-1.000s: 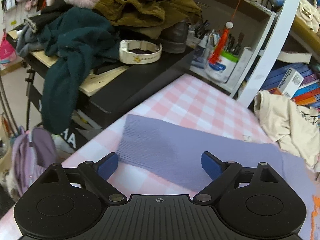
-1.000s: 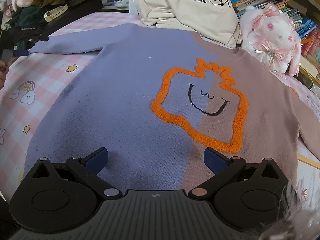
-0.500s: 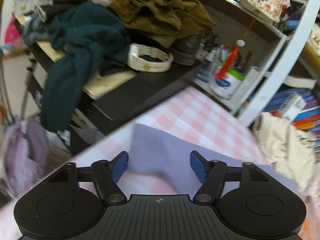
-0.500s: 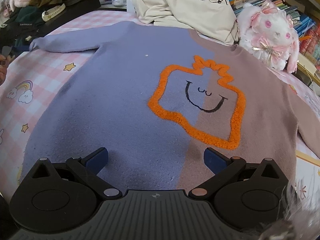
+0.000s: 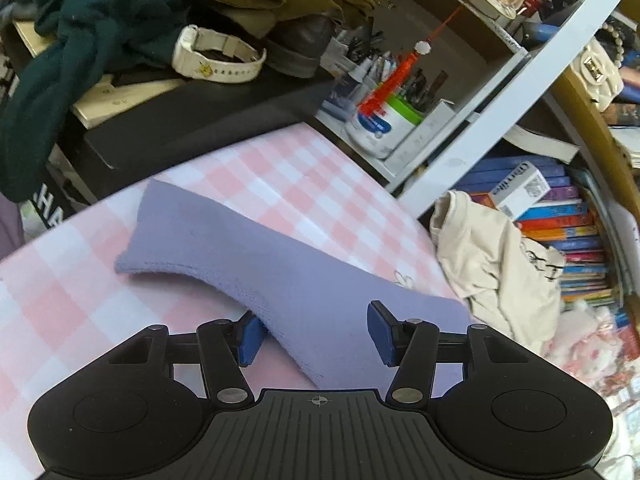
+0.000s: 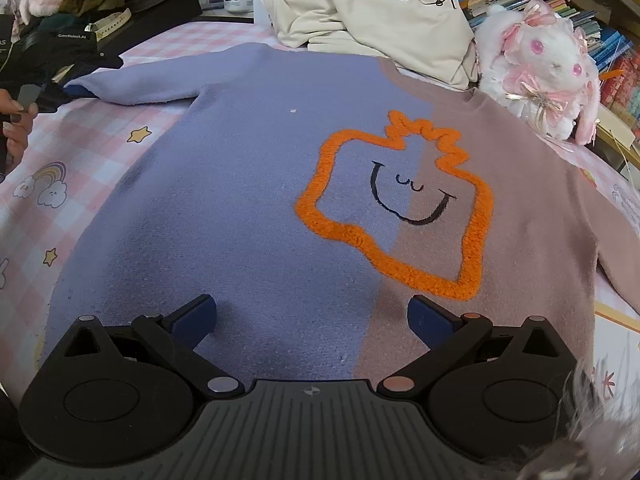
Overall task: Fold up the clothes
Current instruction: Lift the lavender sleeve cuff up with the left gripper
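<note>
Sweater [image 6: 248, 200] lies flat on the checked sheet [image 6: 100, 152], its front up, purple on one half and brown on the other. Its purple sleeve [image 5: 256, 264] stretches toward 10 o'clock. Left gripper [image 5: 316, 332] is about half open and straddles this sleeve; the fabric sits between the blue pads [image 5: 250, 338], but the jaws do not pinch it. Right gripper [image 6: 312, 316] is wide open above the hem and holds nothing. A cream shirt [image 6: 380, 20] is at 12 o'clock, a plush rabbit [image 6: 540, 68] at 2 o'clock.
</note>
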The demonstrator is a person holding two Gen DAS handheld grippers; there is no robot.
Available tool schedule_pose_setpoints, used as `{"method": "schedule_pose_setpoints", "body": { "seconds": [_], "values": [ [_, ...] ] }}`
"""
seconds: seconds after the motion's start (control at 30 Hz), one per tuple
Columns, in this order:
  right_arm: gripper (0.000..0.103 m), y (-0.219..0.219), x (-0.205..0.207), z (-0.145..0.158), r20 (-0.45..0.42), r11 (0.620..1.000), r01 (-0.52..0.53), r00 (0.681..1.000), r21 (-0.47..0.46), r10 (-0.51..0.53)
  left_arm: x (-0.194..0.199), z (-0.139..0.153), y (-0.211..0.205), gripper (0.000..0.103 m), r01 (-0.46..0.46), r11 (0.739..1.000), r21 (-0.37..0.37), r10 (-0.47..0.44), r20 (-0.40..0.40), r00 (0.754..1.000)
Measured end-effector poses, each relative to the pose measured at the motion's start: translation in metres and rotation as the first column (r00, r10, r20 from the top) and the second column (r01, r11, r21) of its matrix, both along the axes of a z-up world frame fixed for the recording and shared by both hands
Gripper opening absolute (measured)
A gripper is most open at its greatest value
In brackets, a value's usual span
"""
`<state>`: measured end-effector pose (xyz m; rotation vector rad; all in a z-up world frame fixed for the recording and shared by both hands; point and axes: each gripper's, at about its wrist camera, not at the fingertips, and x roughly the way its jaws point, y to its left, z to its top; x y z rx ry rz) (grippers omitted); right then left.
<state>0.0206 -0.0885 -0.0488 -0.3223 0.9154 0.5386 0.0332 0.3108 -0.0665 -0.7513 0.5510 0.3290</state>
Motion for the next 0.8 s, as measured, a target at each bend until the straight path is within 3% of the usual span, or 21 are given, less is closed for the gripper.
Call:
{"method": "schedule_pose_setpoints", "body": {
  "seconds": [0.23, 0.57, 0.8],
  "values": [
    [0.103, -0.007, 0.0, 0.0, -0.002, 1.0, 0.017, 1.0, -0.002, -0.017, -0.014, 0.001, 0.029, 0.049, -0.116, 0.993, -0.014, 0.116, -0.005, 0.993],
    [0.103, -0.016, 0.0, 0.002, 0.004, 0.998, 0.061, 0.998, 0.0, -0.061, -0.022, -0.006, 0.044, 0.048, -0.183, 0.972, -0.148, 0.191, 0.043, 0.981],
    [0.103, -0.033, 0.001, 0.004, 0.001, 0.989, 0.145, 0.989, 0.001, -0.145, -0.028, -0.01, 0.047, 0.029, -0.212, 0.963, -0.164, 0.22, 0.033, 0.975]
  ]
}}
